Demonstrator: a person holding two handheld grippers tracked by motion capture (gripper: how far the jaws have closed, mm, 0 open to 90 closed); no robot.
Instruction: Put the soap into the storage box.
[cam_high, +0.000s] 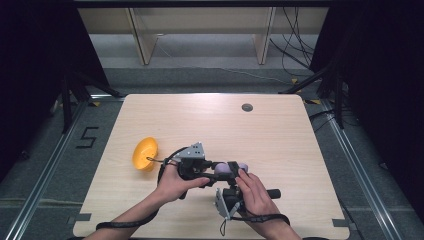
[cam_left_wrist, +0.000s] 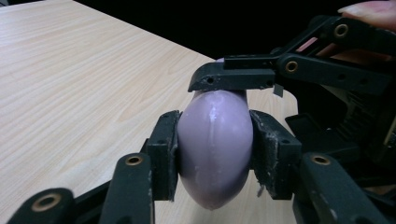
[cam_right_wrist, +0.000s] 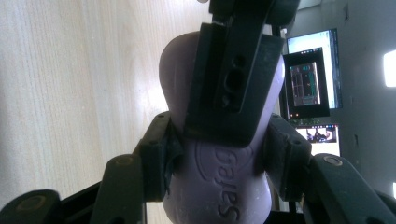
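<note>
**benchrat:** Going left to right. Near the left edge of the surface (cam_high: 280, 130) there's an orange bowl (cam_high: 145, 153), lying tipped on its side by the look of it, nothing in it that I can see, and neither hand is near it. Then, toward the near edge around the middle, the left gripper (cam_high: 216, 176) has its jaws pinching a purple soap bar (cam_left_wrist: 214, 147) across its narrow sides. The bar looks to be off the wood, held up between the two tools.

**soldersue:** And the right one?

**benchrat:** The right gripper (cam_high: 233, 172) comes at the same bar from the near edge, crossways to the left one. In its own view the jaws are clamped on the bar's waist, right where the embossed lettering runs, with one of the left tool's jaws lying across the bar in front.

**soldersue:** So how far along is it?

**benchrat:** My read: the pickup is done and this is mid-handover, both tools gripping at once. What's left is for one of them to let go, then the bar goes wherever it's headed. The bowl is my guess, but that's only a guess, and it'd probably need standing upright first.
</note>
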